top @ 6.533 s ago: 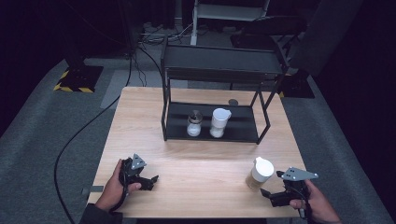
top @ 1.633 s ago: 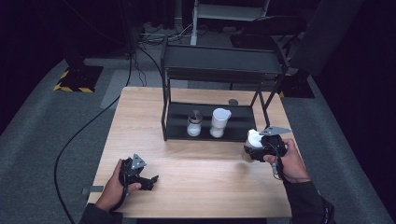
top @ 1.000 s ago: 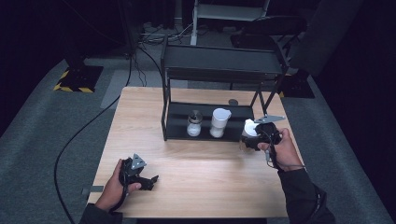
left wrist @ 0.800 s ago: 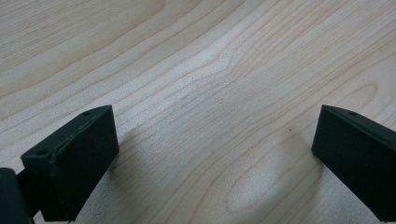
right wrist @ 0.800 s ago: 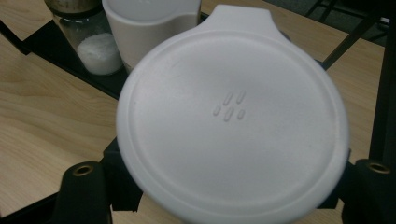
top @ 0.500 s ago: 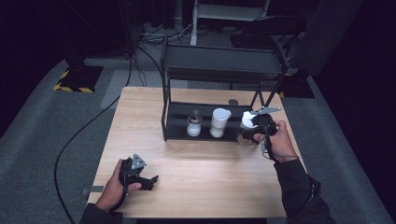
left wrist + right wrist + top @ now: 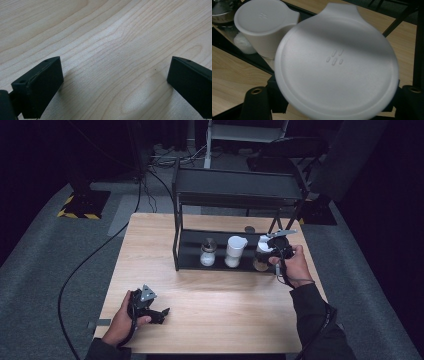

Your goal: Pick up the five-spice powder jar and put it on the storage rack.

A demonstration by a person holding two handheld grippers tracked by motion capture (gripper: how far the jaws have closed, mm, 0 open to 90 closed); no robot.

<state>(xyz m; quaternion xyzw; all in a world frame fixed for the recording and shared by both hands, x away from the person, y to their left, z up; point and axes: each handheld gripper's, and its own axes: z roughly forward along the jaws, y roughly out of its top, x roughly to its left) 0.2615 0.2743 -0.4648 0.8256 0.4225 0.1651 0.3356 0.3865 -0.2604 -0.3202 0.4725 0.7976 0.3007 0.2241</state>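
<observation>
High view: nearest me, my left gripper (image 7: 162,312) is resting low over the wooden table (image 7: 150,250), its jaws standing wide apart with nothing between them. Farther off, my right gripper (image 7: 264,254) is clamping a white lidded jar (image 7: 261,251), holding it at the right end of the black rack's (image 7: 240,195) lower shelf, beside another white jar (image 7: 234,251) and a glass shaker (image 7: 208,252).

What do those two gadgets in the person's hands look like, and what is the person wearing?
Both are black handheld tools. The left gripper ends in two blocky black jaws with small screw holes; a grey three-cornered plate tops the right gripper, and a thin black cable trails from it. The person's sleeves are dark.
</observation>
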